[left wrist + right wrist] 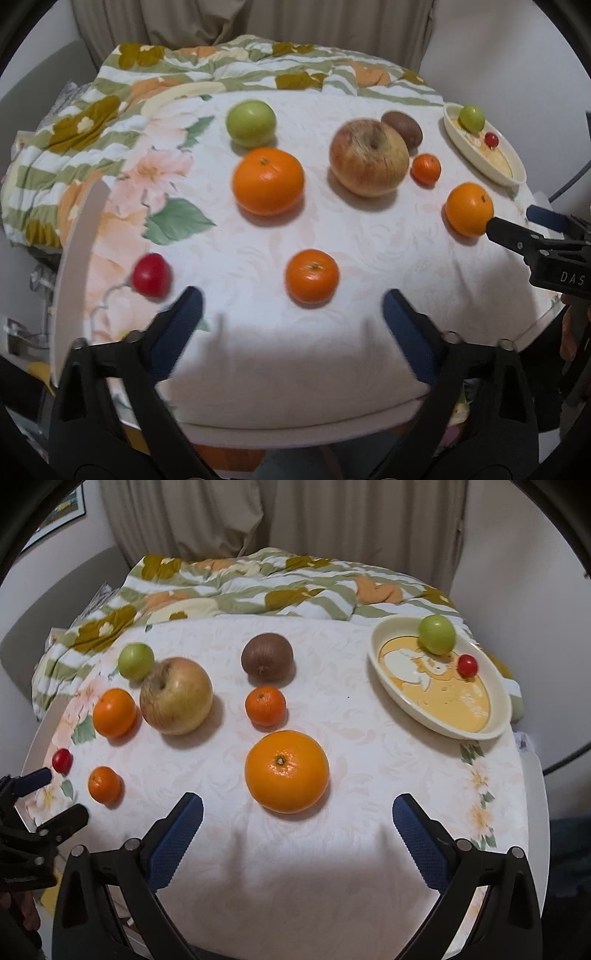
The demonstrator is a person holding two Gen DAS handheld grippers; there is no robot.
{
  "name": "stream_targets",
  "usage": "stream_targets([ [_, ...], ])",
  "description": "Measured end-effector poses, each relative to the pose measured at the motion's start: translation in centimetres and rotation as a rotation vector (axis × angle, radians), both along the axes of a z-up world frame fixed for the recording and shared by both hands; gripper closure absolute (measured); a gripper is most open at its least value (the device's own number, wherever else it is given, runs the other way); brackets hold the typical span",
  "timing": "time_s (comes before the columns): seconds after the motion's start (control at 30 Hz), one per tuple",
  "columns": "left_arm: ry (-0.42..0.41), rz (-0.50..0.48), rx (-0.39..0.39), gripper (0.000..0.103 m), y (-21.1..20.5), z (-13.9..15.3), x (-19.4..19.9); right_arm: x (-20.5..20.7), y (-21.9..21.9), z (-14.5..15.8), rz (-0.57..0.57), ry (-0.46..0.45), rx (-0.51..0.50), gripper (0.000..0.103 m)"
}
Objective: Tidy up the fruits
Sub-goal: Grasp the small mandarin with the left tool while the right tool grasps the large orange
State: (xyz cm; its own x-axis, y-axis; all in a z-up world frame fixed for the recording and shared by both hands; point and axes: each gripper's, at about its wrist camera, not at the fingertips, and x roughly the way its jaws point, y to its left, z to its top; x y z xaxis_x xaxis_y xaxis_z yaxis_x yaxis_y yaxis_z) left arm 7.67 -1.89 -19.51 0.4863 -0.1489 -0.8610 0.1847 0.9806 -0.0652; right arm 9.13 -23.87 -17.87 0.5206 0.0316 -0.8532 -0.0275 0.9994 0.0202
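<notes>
Loose fruit lies on a round table with a floral cloth. In the left wrist view, my left gripper (293, 306) is open just short of a small orange (312, 275), with a red tomato (151, 275) beside its left finger. In the right wrist view, my right gripper (298, 805) is open just short of a large orange (287, 771). Farther back are a mandarin (265, 705), a kiwi (267, 656), a big apple (176, 696), a green apple (136, 661) and another orange (114, 712). Neither gripper holds anything.
A cream oval dish (454, 701) at the back right holds a green fruit (436, 634) and a cherry tomato (467, 665). A striped floral blanket (229, 587) is bunched along the table's far edge, with curtains behind it. The table's near edge lies under both grippers.
</notes>
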Motion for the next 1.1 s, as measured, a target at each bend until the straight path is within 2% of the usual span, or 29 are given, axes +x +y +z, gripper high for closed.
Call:
stream_targets([
  [0.1,0.009,0.013,0.002,0.018,-0.9,-0.8,0.2,0.6,-0.1,-0.4,0.027,0.002,-0.006,0.001],
  [0.2,0.007,0.028,0.006,0.021,-1.4,-1.2,0.3,1.2,0.0,-0.8,0.055,0.010,-0.016,0.001],
  [0.3,0.007,0.050,0.004,0.033,-1.5,-1.6,0.6,1.6,0.0,-1.1,0.078,0.013,-0.019,0.001],
  [0.47,0.010,0.066,-0.001,0.040,-1.6,-2.1,1.3,2.4,0.0,-1.7,0.104,0.023,-0.027,0.001],
  [0.5,0.012,0.066,-0.004,0.050,-1.7,-2.1,1.3,2.5,0.0,-1.8,0.108,0.027,-0.023,0.001],
  [0.57,0.023,0.070,0.000,0.057,-1.6,-2.3,1.6,2.7,0.0,-2.0,0.114,0.029,-0.021,0.001],
  [0.63,0.025,0.082,-0.011,0.058,-1.4,-2.3,1.7,2.9,0.1,-2.3,0.119,0.037,-0.019,0.002],
  [0.9,0.024,0.070,0.010,0.058,-1.9,-2.2,1.6,3.5,0.3,-3.2,0.137,0.068,-0.011,0.021],
  [0.97,0.027,0.070,0.006,0.058,-1.8,-2.2,1.5,3.6,0.3,-3.4,0.144,0.070,-0.009,0.030],
  [1.1,0.025,0.069,0.007,0.058,-1.6,-2.2,1.3,3.7,0.4,-3.5,0.150,0.067,-0.015,0.034],
])
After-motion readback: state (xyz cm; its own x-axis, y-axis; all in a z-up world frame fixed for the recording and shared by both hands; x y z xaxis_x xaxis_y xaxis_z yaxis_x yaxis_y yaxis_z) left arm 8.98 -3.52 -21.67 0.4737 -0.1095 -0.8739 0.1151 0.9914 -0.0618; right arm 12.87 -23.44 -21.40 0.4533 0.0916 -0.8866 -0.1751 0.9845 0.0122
